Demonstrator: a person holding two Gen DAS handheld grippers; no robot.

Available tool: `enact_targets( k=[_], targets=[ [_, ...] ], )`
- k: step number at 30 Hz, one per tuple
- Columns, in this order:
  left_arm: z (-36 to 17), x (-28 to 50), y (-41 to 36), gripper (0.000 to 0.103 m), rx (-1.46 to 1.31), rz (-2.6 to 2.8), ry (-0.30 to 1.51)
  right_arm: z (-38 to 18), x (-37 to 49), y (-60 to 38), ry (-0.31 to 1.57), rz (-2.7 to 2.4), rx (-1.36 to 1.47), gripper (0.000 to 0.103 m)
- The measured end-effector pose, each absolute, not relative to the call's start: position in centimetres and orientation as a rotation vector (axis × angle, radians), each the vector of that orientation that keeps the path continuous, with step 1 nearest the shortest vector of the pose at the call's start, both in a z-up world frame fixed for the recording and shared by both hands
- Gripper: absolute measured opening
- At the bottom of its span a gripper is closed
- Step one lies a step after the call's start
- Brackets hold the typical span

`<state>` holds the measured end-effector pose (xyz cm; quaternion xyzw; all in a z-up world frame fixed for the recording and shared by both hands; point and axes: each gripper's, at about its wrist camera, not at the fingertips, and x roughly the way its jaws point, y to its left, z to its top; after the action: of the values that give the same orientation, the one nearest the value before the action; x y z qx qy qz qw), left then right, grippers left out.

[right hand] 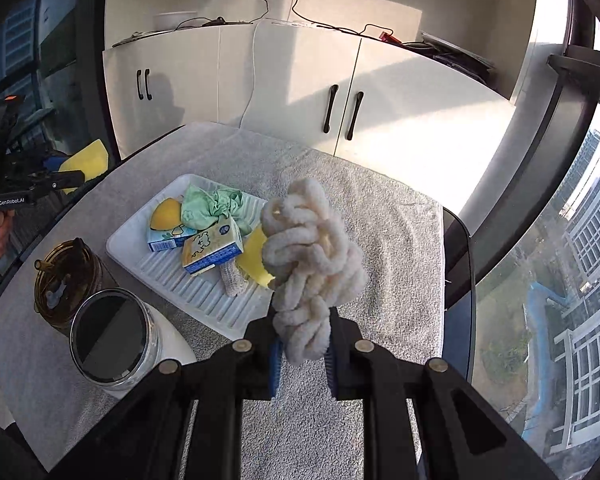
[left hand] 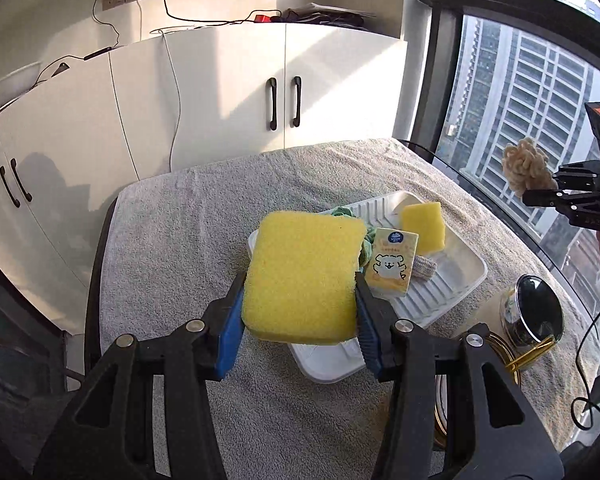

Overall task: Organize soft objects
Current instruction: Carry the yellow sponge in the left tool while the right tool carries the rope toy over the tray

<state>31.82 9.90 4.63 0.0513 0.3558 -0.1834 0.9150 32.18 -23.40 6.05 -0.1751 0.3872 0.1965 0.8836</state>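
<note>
**Soft objects being lifted clear of the tray, two in hand, several left**

Soft objects are being sorted on a table covered by a grey towel [right hand: 380, 216]. Two of them are in the air at this moment. The left gripper [left hand: 300, 312] is clamping a large yellow sponge [left hand: 300, 276] by its two side edges, holding it above the near end of a white ribbed tray [left hand: 432, 300]. The right gripper [right hand: 302, 356] is pinching a cream knotted rope of fluffy yarn [right hand: 312, 268] at its lower end, jaws nearly together, with the bundle standing up above the towel just beside the tray.

Remaining in the tray are a crumpled green cloth [right hand: 212, 208], a smaller yellow sponge [left hand: 424, 228], a small yellow tissue pack [left hand: 392, 266] printed with a cartoon animal, a second blue-edged pack [right hand: 166, 240] and a short knitted grey piece [right hand: 234, 280].

Near the tray are standing a clear jar [right hand: 114, 342] and an amber glass container [right hand: 66, 276], both looking empty of soft items.

Judging from this, the work is seeming to be at an early-to-middle stage: two items picked up and none visibly placed, and at least five items waiting.
</note>
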Motion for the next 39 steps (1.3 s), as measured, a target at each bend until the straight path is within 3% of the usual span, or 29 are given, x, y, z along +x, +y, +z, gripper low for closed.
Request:
enact_targets(
  k=[15, 32, 39],
  targets=[
    [0.0, 38.3, 7.5, 0.046, 0.128, -0.42, 0.769, -1.3, 38.5, -15.4, 0.931, 0.682, -0.502, 0.019],
    [-2.0, 40.0, 7.1, 0.047, 0.159, -0.394, 0.781, -5.1, 37.0, -16.6, 1.016, 0.741, -0.603, 0.02],
    [-2.5, 40.5, 7.4, 0.048, 0.158, -0.391, 0.799, -5.9, 37.4, -17.0, 1.033, 0.725, -0.592, 0.027]
  ],
)
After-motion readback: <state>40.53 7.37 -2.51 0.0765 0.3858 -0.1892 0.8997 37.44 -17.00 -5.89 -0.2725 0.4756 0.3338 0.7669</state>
